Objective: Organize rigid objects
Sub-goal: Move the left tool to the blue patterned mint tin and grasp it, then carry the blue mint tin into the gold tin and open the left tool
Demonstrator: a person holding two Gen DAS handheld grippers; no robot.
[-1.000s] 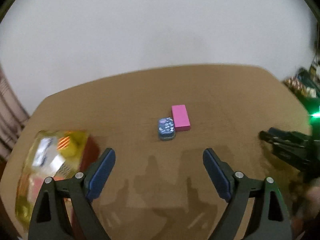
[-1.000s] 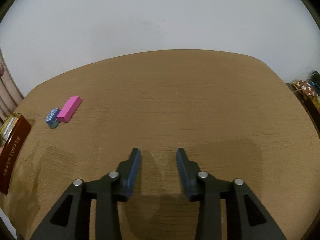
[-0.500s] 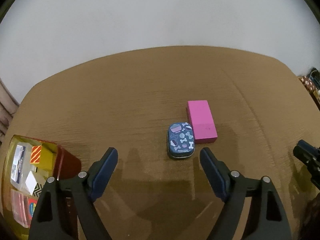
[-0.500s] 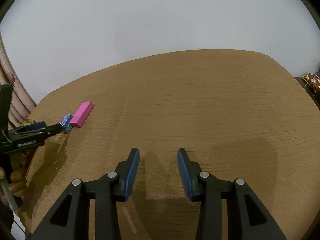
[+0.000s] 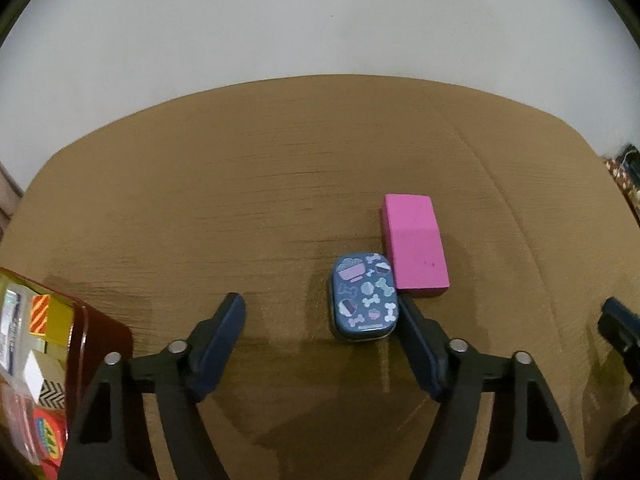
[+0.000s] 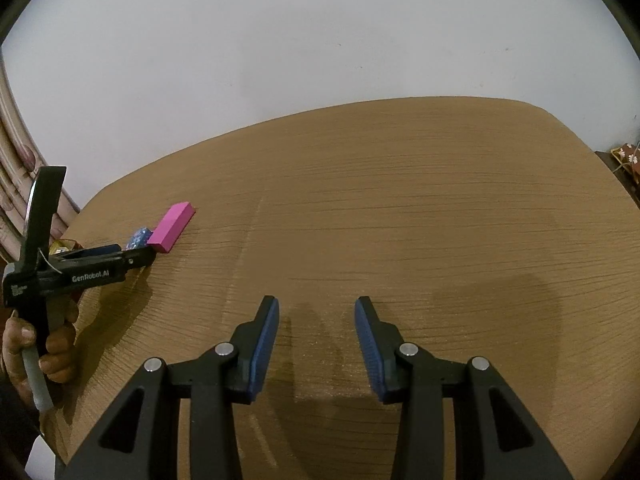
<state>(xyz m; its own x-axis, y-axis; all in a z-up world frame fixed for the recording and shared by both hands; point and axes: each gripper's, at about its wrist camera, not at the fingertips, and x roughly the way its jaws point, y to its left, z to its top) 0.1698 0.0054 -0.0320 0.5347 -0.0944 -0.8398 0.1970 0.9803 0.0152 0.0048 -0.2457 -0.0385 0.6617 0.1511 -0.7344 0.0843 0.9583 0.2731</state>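
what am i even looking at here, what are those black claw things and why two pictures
Each claw is a hand-held gripper, one per hand, with a fisheye camera looking along its two fingers. That gives two pictures: one from the left gripper, one from the right gripper. In the right view you can see the person's hand holding the left one.

On the brown table lie a small blue tin and a pink block, side by side. A red box of packets sits at the left edge.

Both grippers are open and hold nothing. The left one is at the tin, its right finger beside it.
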